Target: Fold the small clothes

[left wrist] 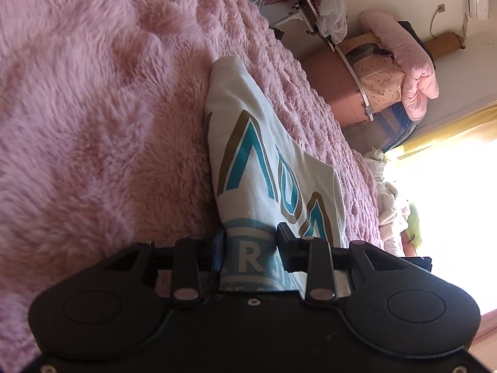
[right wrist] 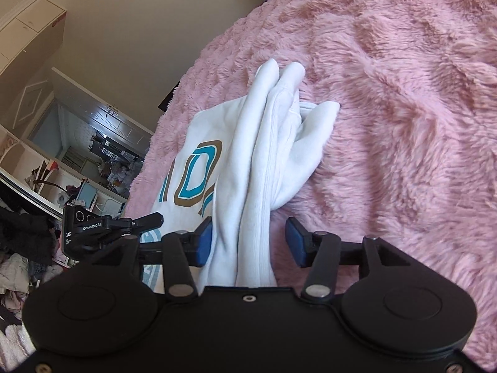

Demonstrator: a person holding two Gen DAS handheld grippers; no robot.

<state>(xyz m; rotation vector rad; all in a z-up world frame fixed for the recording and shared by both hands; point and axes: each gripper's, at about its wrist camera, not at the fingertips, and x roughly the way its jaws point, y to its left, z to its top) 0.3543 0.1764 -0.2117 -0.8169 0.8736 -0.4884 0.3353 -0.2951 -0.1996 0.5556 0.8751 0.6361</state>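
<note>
Lying bunched on the fluffy pink plush bedspread (right wrist: 403, 93): a small white cotton garment with teal-and-tan block lettering (right wrist: 264, 143), gathered into long folds and running forward from between both sets of fingers.

Left hand-held gripper (left wrist: 251, 242): straddling the printed end of the garment, fingers set apart with cloth filling the gap; whether truly clamping or only bracketing it, cannot tell from this angle.

Right hand-held gripper (right wrist: 248, 242): spread, blue pads (right wrist: 203, 242) wide; the gathered white folds brushing the left pad, the right pad standing clear of the cloth with bedspread showing in the gap.

Seen off to the left of the right tool: the other black device, just beside the printed edge.

Likely risks from here:
- Closing on only some of the stacked layers, letting the rest slump and undoing the fold.
- Catching long pink pile together with the cloth, dragging the bedspread along.
- Pulling the two ends unevenly, skewing the lettering side and leaving a twisted bundle.
- Soft bedding giving way under pressure, blurring any crease.
</note>
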